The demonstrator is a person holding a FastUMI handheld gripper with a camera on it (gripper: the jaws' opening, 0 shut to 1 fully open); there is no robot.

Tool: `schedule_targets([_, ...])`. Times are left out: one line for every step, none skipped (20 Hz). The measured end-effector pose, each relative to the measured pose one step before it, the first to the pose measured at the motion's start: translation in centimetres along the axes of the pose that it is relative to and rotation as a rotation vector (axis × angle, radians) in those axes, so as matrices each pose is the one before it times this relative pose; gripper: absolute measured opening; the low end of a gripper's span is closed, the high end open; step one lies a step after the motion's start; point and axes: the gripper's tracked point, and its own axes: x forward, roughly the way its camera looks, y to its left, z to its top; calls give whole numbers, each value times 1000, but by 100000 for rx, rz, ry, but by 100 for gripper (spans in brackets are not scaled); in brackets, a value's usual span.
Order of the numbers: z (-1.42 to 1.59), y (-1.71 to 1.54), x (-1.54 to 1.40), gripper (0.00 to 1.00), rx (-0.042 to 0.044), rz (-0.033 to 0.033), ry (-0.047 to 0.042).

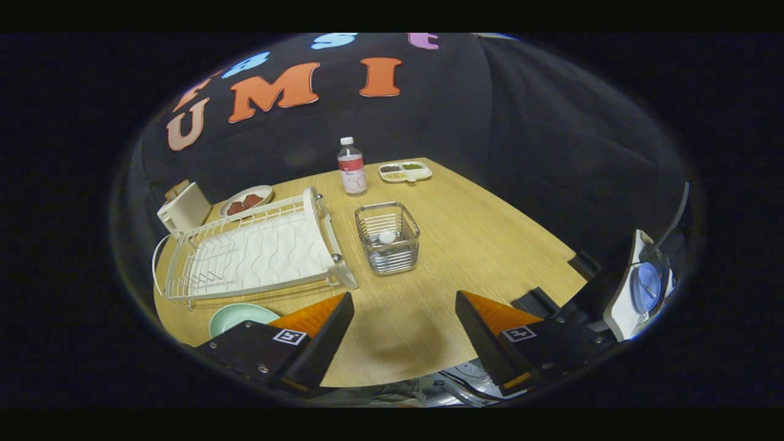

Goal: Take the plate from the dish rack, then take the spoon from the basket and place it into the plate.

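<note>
Already the plate sits on the table lower left; spoon waits in the basket; tongs wide open, empty.

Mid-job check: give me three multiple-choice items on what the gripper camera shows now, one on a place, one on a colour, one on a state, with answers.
1. Where is the pale green plate?
A. in the dish rack
B. on the table in front of the dish rack
C. in the basket

2. What colour is the dish rack?
A. white
B. black
C. red

3. How is the gripper?
A. shut on the spoon
B. shut on the plate
C. open, holding nothing

Answers: B, the plate lies by the rack's near edge; A, its wires are white; C, bare table shows between the fingers.
</note>
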Motion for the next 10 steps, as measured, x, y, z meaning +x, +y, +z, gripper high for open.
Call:
schedule_targets([904,-29,78,99,-387,898,-1769])
schedule_targets([1010,65,-15,99,203,1027,-1774])
schedule_targets([968,73,48,99,293,1108,-1771])
schedule_targets([830,-65,208,99,-27,499,-2079])
schedule_targets([881,-62,235,99,-527,103,-2118])
schedule_targets([802,-110,237,99,-968,330,-1796])
schedule_targets([521,85,295,99,-1335,1153,-1227])
schedule_targets([444,202,244,99,-1646,922,-819])
schedule_targets([92,463,785,96,-1562,948,-584])
schedule_targets([242,-169,-166,94,-1540,687,-200])
